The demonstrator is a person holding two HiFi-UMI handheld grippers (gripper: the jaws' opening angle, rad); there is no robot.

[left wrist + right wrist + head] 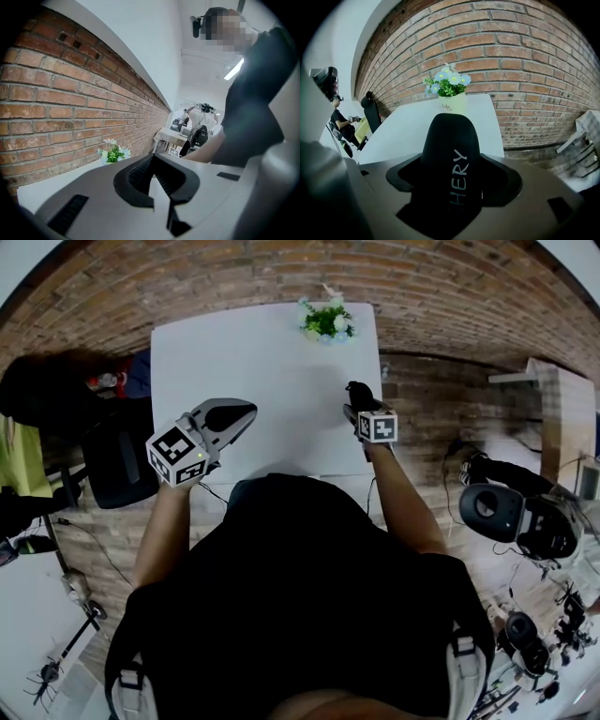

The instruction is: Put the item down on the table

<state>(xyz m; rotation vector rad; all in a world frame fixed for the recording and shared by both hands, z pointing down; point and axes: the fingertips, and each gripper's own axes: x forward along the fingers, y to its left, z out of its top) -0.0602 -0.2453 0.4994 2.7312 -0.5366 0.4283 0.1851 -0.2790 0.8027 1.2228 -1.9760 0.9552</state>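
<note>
The white table (262,381) filled the middle of the scene, bare across most of its top. The right gripper (356,407) hung over its right side, jaws clamped on a black item with white lettering (451,150). The item's rounded end poked out past the jaws towards the far end of the table.

The right edge looked like the big risk. The item sat close to it, so a release there could send it over the side and down by the brick wall (525,61). How high it hung above the top could not be told. A drop from height would likely make that rounded shape bounce or roll. If the jaws parted before it touched down, it could also tip as it left them.

The left gripper (239,416) waited over the near left part of the table. Its jaws were together with nothing between them, and it was well apart from the item and no obstacle.

A black office chair (117,460) stood off the table's left side, out of play. Dark gear (511,507) lay well to the right, too unclear to name. A small pot of blue and white flowers (451,96) stood at the far edge, straight ahead of the item. Only a long push forward would threaten it. The surface below the item looked free.
</note>
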